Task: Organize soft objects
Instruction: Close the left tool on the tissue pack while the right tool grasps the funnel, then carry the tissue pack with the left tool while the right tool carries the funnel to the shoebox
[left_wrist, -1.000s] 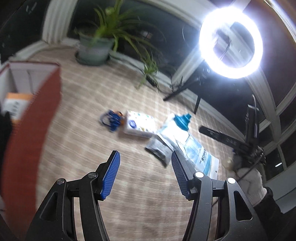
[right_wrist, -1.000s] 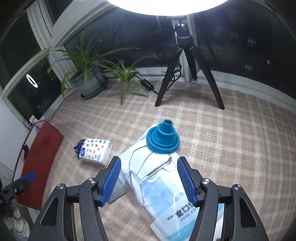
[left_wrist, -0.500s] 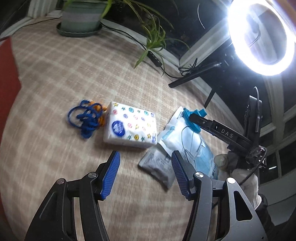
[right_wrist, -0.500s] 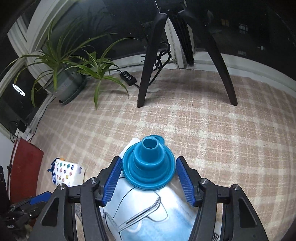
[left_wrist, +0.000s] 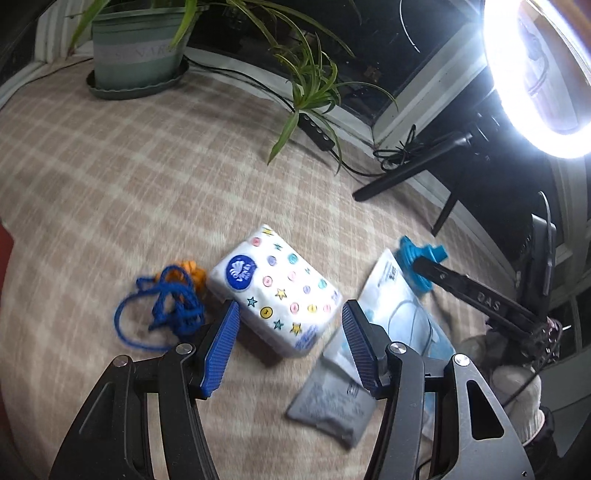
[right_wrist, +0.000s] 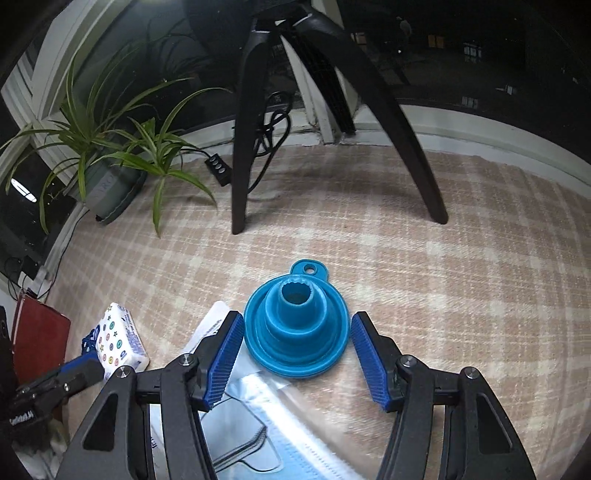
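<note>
- Left wrist: left gripper (left_wrist: 290, 332) has closed in on the tissue pack (left_wrist: 275, 286) since half a second ago; fingers apart, straddling its near end, nothing clamped. Pack lies flat on the plaid carpet (left_wrist: 129, 177), long axis running upper-left to lower-right. Likely the next pick.
- Right wrist: right gripper (right_wrist: 297, 349) has advanced; silicone funnel (right_wrist: 295, 326) now sits between the spread fingers, spout up, hang tab pointing away.

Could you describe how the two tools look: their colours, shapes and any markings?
Both the left tool and right tool have black, angular frames with cut-out openings and silver screw heads. Their fingers carry blue ribbed pads. Seen from the left camera, the right tool's black arm bears raised "DAS" lettering, and a white knitted glove holds it.
</note>
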